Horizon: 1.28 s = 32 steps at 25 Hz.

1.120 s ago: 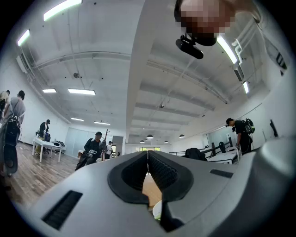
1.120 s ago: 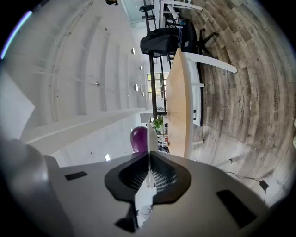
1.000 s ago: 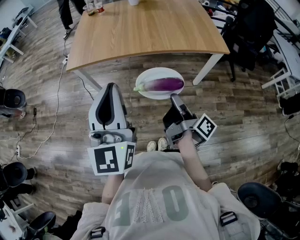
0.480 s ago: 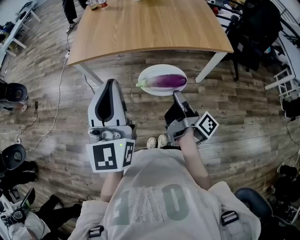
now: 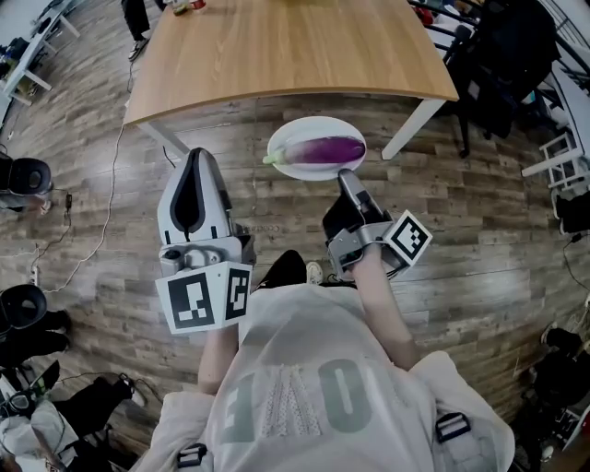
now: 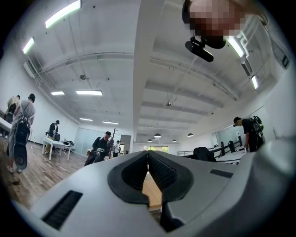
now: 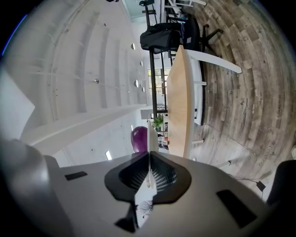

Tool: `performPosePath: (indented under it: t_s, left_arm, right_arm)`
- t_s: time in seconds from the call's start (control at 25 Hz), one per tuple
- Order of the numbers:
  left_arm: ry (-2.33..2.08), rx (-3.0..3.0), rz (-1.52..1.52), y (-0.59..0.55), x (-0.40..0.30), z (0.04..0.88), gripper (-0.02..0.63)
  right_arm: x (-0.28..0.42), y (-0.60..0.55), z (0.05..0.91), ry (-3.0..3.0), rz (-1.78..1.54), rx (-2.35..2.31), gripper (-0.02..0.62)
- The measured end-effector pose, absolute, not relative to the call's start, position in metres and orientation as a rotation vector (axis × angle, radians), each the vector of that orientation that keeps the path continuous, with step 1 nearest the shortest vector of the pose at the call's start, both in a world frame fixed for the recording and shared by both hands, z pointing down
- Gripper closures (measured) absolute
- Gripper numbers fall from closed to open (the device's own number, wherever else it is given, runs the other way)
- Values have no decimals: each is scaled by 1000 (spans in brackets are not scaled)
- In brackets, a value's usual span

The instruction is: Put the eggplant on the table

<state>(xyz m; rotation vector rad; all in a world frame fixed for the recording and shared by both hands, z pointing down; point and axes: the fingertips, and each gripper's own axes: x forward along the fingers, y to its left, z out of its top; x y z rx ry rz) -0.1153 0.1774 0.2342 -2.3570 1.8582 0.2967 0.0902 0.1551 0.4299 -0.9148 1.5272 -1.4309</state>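
Note:
A purple eggplant [image 5: 327, 147] lies on a white plate [image 5: 288, 162] held over the wood floor, just short of the wooden table [image 5: 286, 51]. My right gripper [image 5: 344, 175] is shut on the plate's near rim. In the right gripper view the plate [image 7: 149, 134] shows edge-on between the pads, with the eggplant [image 7: 138, 139] beside it and the table [image 7: 178, 102] beyond. My left gripper [image 5: 196, 159] is shut and holds nothing, to the left of the plate. In its own view the left gripper [image 6: 148, 155] points slightly upward across the room.
White table legs [image 5: 410, 129] stand near the plate. Black bags and a chair [image 5: 502, 64] crowd the right side. A cable [image 5: 111, 175] runs over the floor at left, near a black chair [image 5: 23, 180]. Small items [image 5: 184, 5] sit on the table's far corner. Other people [image 6: 99, 148] stand in the room.
The left gripper has drifted left in the head view. The plate with the eggplant sits slightly nearer the table edge. A dark shoe now shows below the grippers.

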Motion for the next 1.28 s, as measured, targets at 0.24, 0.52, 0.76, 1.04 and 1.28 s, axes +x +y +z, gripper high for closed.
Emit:
performPosePath:
  t_s: [0.24, 0.52, 0.76, 1.04, 1.28]
  left_arm:
    - [1913, -2317, 300, 174, -122, 238, 597]
    - [1891, -2348, 324, 144, -117, 247, 597]
    - [1874, -2366, 314, 111, -117, 252, 597]
    - [1887, -2449, 343, 47, -127, 266, 597]
    - [1859, -2469, 340, -14, -128, 260, 597]
  right_arm:
    - [94, 148, 438, 1538, -1463, -919, 569]
    - [91, 119, 435, 1518, -1451, -879, 570]
    - [93, 100, 437, 1518, -1435, -902, 569]
    - [88, 52, 444, 1490, -1434, -914, 569]
    - [84, -8, 439, 1516, -1417, -947, 569]
